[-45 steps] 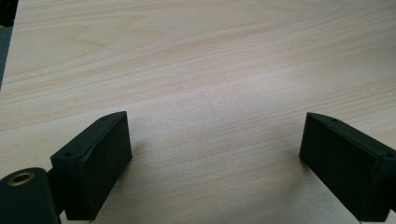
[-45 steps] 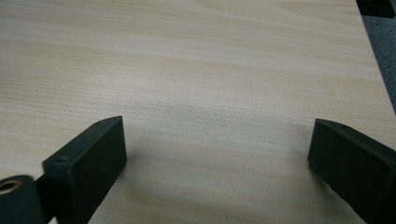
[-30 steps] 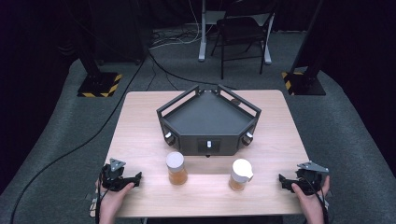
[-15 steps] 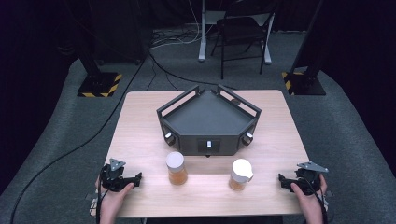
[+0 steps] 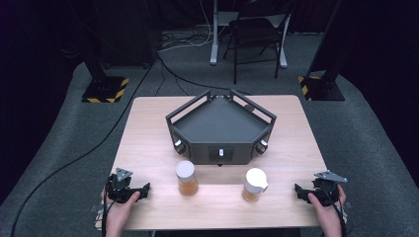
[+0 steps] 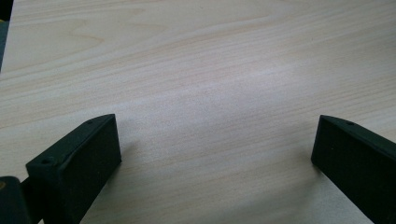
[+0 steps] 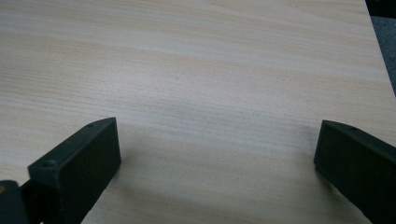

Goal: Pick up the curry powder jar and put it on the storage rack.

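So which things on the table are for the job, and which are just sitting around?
For the job:
- left jar, white lid, amber stuff inside
- right jar, white spouted lid
- left gripper, open, resting on the table
- right gripper, open, too

Just about:
- black tray behind the jars, possibly for later
- chair on the floor
- cables

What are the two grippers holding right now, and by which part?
Nothing: left gripper and right gripper are open over bare table, apart from both jars.

The amber contents of both jars were too small to identify; picture edges cropped both forearms.
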The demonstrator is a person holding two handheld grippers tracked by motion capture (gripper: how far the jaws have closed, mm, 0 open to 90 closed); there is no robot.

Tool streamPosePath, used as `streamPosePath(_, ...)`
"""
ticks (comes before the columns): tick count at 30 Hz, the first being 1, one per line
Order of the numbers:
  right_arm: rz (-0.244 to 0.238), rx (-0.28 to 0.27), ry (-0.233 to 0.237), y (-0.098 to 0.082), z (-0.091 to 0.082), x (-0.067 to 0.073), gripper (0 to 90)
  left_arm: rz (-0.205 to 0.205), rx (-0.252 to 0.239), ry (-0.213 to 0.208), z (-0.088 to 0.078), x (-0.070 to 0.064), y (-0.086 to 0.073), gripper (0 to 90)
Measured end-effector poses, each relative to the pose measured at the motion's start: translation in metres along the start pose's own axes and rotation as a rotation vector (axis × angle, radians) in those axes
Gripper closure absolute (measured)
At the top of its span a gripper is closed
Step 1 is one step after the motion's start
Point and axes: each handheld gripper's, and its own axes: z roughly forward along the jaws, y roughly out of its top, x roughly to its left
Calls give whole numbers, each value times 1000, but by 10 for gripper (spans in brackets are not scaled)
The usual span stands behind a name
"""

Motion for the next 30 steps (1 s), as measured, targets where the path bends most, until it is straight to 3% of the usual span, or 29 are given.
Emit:
streamPosePath(6,0,0,0,0,0,0,0,9,12,-54,-6,7,5,47)
streamPosePath(14,0,0,0,0,0,0,0,35,-44,-119,-22,3,10,56)
streamPosePath(19,-1,0,2,0,0,0,0,43,-52,-180,-29,6,15,73)
streamPosePath(28,-2,-1,2,0,0,0,0,77,-112,-228,-44,-1,18,87)
streamPosePath(30,-3,-1,2,0,0,-1,0,78,-131,-264,-47,0,18,88)
